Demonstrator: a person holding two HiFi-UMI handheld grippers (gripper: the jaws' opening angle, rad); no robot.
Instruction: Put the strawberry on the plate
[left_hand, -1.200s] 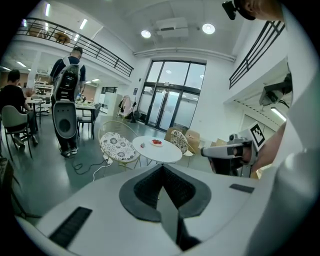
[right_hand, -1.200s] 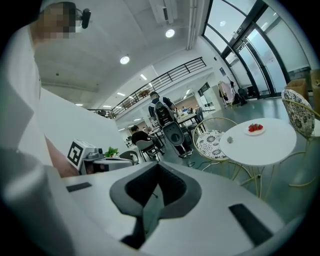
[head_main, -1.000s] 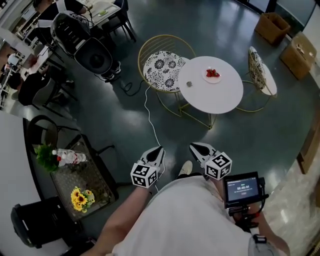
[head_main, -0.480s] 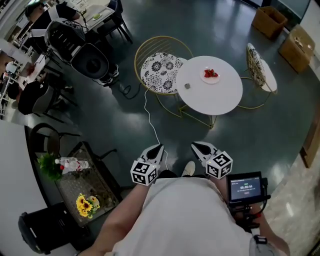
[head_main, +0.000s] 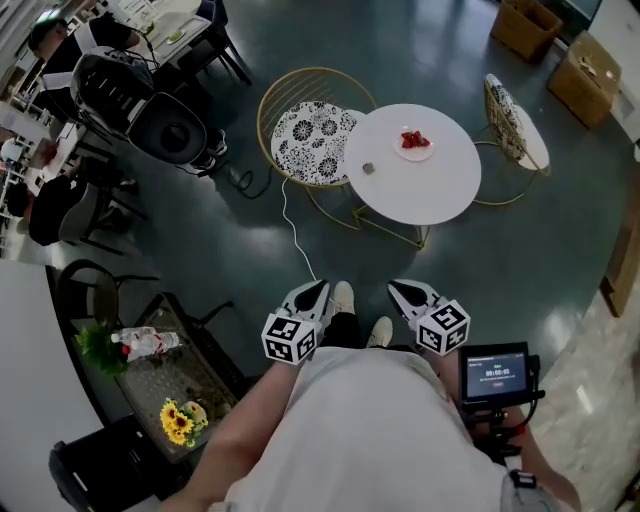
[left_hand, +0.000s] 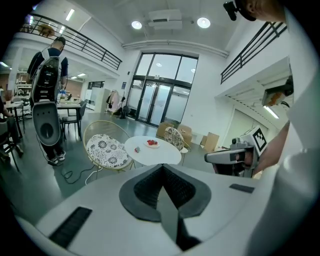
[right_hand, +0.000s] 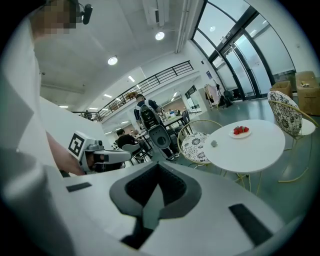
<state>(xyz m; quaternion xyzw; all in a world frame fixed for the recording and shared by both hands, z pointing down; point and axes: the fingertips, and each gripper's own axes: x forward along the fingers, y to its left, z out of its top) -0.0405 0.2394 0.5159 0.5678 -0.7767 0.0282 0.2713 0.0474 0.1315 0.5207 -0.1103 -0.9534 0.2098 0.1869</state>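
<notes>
Strawberries (head_main: 413, 139) lie as a small red cluster on a white plate (head_main: 416, 156), which sits near the far edge of a round white table (head_main: 425, 195), well away from both tools. How many berries there are is too small to tell. A small grey thing (head_main: 368, 168) rests near the table's left edge, apart from the plate; what it is cannot be made out.

Close to the person's body, the left gripper (head_main: 318, 290) and the right gripper (head_main: 400, 290) point toward the table above the dark floor. In the left gripper view its jaws are clenched flat against each other with nothing between them, and the right gripper view shows the same: pads pressed together, empty. Neither touches anything.

Two patterned chairs flank the table, one (head_main: 312, 132) at its left edge and one (head_main: 512, 122) at its right.

Cardboard boxes (head_main: 524, 25) stand at the top right, partly cut off by the frame, their contents hidden. At lower left, a low stand (head_main: 150, 375) carries yellow flowers (head_main: 180, 421) and a lying bottle (head_main: 148, 342).
</notes>
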